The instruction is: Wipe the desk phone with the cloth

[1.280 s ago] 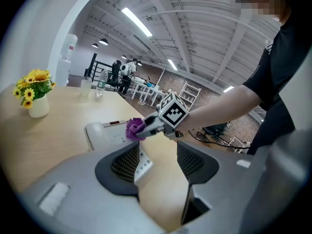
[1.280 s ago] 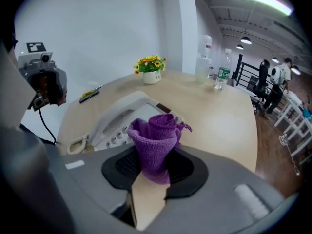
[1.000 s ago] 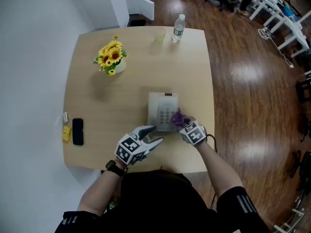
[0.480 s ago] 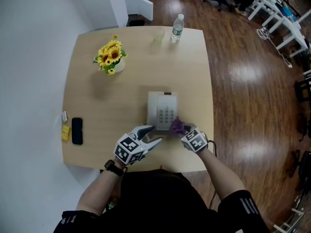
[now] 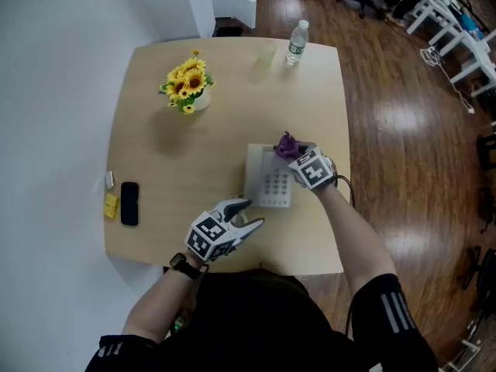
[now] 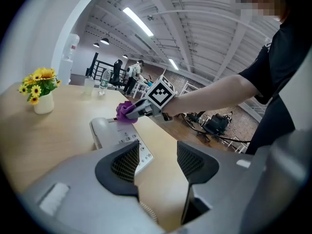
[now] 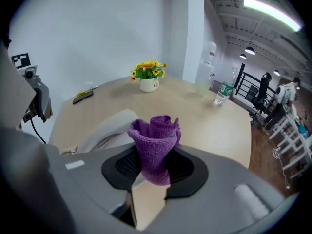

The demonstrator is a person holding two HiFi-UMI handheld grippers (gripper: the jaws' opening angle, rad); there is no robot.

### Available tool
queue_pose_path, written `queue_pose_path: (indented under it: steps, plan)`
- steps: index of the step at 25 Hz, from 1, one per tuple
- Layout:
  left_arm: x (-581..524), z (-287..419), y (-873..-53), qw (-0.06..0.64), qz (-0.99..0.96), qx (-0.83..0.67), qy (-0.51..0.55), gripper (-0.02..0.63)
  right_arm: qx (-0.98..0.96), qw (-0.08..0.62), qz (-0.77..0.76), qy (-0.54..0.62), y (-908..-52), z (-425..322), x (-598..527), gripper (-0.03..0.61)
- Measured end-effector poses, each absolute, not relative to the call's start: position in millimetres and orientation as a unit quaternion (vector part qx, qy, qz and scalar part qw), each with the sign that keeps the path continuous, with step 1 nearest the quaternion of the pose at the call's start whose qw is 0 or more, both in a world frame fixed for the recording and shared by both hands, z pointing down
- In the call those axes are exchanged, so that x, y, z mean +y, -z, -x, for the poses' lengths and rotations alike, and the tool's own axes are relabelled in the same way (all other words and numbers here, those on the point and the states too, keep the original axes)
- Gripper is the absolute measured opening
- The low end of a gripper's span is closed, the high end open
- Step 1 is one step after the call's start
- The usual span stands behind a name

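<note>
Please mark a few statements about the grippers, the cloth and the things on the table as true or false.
The right gripper is shut on the purple cloth. True.
The left gripper is shut on the cloth too. False: its jaws stand apart with nothing between them.
The vase of sunflowers stands on the desk phone. False: it stands on the table, apart from the phone.
The water bottle stands near the table's far edge. True.
</note>
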State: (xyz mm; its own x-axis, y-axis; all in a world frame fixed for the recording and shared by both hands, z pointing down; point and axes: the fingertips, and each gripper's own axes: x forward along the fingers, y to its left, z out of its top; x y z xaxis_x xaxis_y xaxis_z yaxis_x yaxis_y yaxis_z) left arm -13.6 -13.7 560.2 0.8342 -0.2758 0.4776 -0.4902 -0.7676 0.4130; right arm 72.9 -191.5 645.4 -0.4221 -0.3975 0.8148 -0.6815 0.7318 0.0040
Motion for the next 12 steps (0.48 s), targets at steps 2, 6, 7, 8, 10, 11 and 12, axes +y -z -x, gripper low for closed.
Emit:
queue_pose_path:
  steps: [2,6,7,8,10,11,12]
  plan:
    - [-14.6,16.6,-560.5,0.272,-0.918,-0.210,-0.198,0.238,-0.823,0.438,-0.322,-0.165,-652.5,-70.5,-190.8,0.130]
    - [-18.2,20.2,-562.1,0.273,-0.917,-0.212,-0.197,0.238,-0.827,0.433,-0.318,-0.166,-659.8,-68.6,-169.7,0.129]
    - [-19.0,19.7,-562.7,0.273,-0.917,-0.213,-0.197,0.238,-0.829,0.429,-0.317,-0.169,-662.5,-68.1,-161.1,0.129]
    - [-19.5,18.5,-562.9,0.272,-0.918,-0.213,-0.196,0.238,-0.830,0.426,-0.317,-0.172,-665.6,-67.8,-151.2,0.129]
    - [-18.8,14.8,-562.1,0.271,-0.919,-0.210,-0.192,0.238,-0.831,0.422,-0.315,-0.178,-671.9,-67.4,-127.8,0.129]
    - [-17.6,13.1,-561.6,0.271,-0.920,-0.207,-0.192,0.238,-0.832,0.419,-0.314,-0.182,-675.0,-67.4,-115.3,0.129]
    - [-16.0,11.9,-561.3,0.270,-0.921,-0.205,-0.193,0.238,-0.833,0.416,-0.312,-0.187,-677.9,-67.5,-102.8,0.129]
